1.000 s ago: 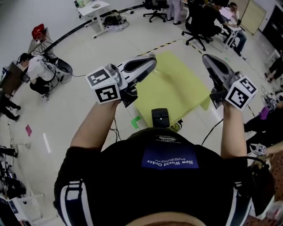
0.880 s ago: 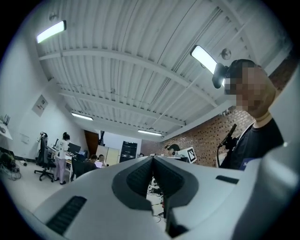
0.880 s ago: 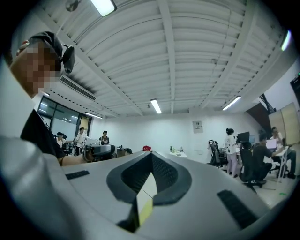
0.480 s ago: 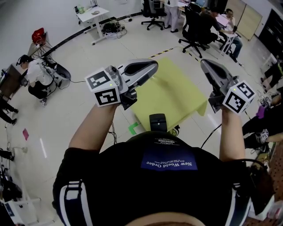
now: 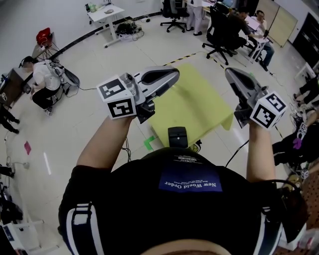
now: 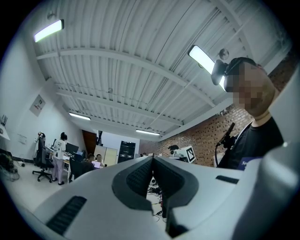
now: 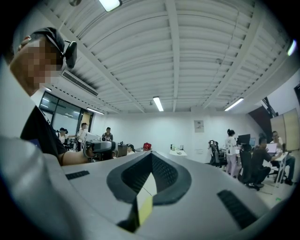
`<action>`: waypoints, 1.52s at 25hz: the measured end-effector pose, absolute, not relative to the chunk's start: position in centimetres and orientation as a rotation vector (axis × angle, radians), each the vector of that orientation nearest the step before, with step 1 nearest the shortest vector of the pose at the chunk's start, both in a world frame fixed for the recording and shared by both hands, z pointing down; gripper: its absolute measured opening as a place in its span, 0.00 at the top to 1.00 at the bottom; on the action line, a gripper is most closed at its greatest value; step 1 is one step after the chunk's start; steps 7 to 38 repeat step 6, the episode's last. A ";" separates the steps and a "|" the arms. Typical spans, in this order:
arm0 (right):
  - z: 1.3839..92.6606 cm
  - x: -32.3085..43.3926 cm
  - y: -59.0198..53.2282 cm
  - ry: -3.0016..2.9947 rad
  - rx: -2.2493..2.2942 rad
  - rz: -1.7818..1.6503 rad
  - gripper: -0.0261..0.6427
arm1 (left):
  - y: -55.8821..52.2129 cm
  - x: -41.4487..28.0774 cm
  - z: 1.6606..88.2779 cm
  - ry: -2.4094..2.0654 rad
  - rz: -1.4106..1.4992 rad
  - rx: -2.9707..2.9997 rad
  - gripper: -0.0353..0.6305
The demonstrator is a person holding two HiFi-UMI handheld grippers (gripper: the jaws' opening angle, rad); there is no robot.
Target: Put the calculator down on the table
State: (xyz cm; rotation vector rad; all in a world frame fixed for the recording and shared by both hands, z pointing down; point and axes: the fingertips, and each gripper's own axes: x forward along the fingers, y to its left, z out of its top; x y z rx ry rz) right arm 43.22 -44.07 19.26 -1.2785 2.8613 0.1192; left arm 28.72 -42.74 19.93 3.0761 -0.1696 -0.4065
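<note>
A small black flat object point(image 5: 178, 136), possibly the calculator, lies at the near edge of the yellow-green table point(image 5: 199, 102), just beyond my cap. My left gripper point(image 5: 174, 72) is held up over the table's left edge. Its jaws meet at the tip with nothing between them point(image 6: 153, 158). My right gripper point(image 5: 228, 71) is held up over the table's right side, also shut and holding nothing point(image 7: 151, 154). Both hang well above the tabletop, apart from the black object. Through the slit under the right jaws only a pale and yellow sliver shows.
People sit on office chairs point(image 5: 222, 27) at desks beyond the table. A white desk point(image 5: 104, 12) stands at the back left, and a person crouches by equipment point(image 5: 42, 79) at the left. Cables trail on the floor near the table's front corners.
Both grippers stay raised and shut in nearly the same spots. The head view has shifted slightly, so the table and black object sit a little lower left.
</note>
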 end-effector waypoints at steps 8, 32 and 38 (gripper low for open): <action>18.9 42.9 -44.1 2.867 -1.270 0.125 0.98 | -42.6 28.7 19.6 -0.171 -0.404 3.076 0.94; 18.9 42.9 -44.1 2.867 -1.270 0.125 0.98 | -42.6 28.7 19.6 -0.171 -0.404 3.076 0.94; 18.9 42.9 -44.1 2.867 -1.270 0.125 0.98 | -42.6 28.7 19.6 -0.171 -0.404 3.076 0.94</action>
